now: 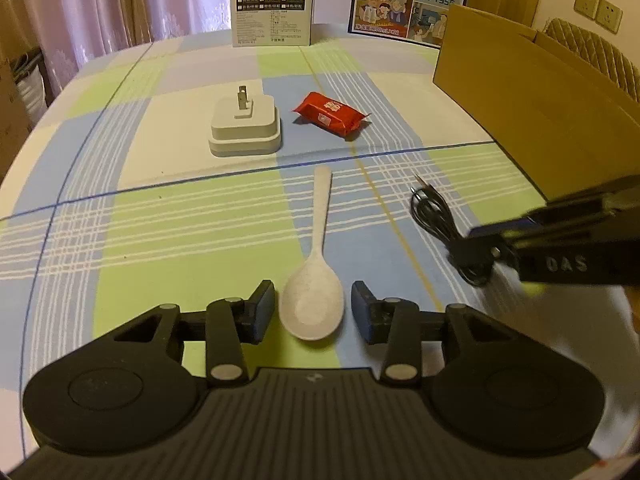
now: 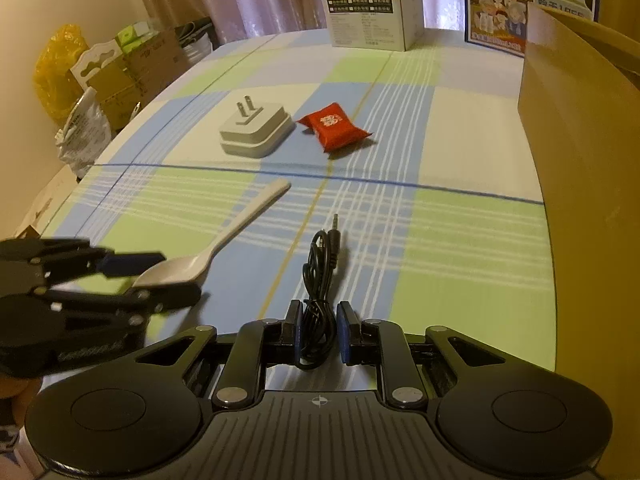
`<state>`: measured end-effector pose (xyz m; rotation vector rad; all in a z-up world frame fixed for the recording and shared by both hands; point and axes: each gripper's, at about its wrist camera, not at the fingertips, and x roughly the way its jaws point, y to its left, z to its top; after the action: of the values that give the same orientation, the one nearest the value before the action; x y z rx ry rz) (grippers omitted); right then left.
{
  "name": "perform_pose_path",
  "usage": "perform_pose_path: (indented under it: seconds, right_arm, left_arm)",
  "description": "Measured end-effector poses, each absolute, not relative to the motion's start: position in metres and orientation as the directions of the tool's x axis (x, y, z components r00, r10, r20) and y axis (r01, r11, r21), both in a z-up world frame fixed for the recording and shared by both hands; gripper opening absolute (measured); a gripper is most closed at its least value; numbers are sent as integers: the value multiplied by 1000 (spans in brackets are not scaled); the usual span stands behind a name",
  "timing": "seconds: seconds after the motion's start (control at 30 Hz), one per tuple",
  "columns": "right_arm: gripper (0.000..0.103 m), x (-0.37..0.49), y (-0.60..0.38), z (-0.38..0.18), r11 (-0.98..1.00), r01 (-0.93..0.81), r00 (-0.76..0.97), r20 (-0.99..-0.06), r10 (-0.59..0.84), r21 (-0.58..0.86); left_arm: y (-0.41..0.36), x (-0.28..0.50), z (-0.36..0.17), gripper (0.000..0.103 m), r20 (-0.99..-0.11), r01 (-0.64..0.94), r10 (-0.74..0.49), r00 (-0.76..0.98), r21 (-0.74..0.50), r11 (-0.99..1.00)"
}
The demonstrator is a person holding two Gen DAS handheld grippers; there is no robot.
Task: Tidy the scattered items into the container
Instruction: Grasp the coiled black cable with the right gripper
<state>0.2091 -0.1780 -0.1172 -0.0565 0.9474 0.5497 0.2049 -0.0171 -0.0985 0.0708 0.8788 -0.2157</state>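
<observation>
A white spoon [image 1: 322, 216] lies on the checked tablecloth, handle pointing away. Its bowl sits between the fingers of my left gripper [image 1: 313, 306], with a thin gap on each side, so the jaws are open around it. My right gripper [image 2: 318, 332] is shut on a coiled black audio cable [image 2: 324, 256], whose plug end points away on the cloth. A white plug adapter [image 1: 245, 128] and a red snack packet [image 1: 330, 114] lie farther back. The brown cardboard box [image 1: 540, 112] stands at the right. From the right wrist view, the left gripper [image 2: 160, 276] straddles the spoon [image 2: 240, 228].
A white product carton [image 1: 272, 4] and a blue printed carton [image 1: 408, 0] stand at the table's far edge. Bags and boxes [image 2: 100, 80] are piled beyond the table's left side. The cardboard box [image 2: 580, 140] walls off the right side.
</observation>
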Motion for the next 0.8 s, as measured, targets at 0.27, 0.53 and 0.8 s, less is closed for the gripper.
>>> perform_pose_path:
  seconds: [0.27, 0.53, 0.8]
  right_arm:
    - [31, 206, -169, -121, 847, -523, 519, -752, 407, 97]
    - [32, 217, -173, -125, 855, -507, 525, -747, 408, 110]
    - [32, 219, -174, -126, 857, -498, 528, -738, 419, 131]
  left_arm:
    - [-19, 202, -98, 38, -749, 260, -162, 643, 13, 966]
    - [-17, 206, -102, 38, -753, 287, -189, 630, 0, 958]
    - [-14, 206, -102, 28, -753, 288, -194, 628, -7, 958]
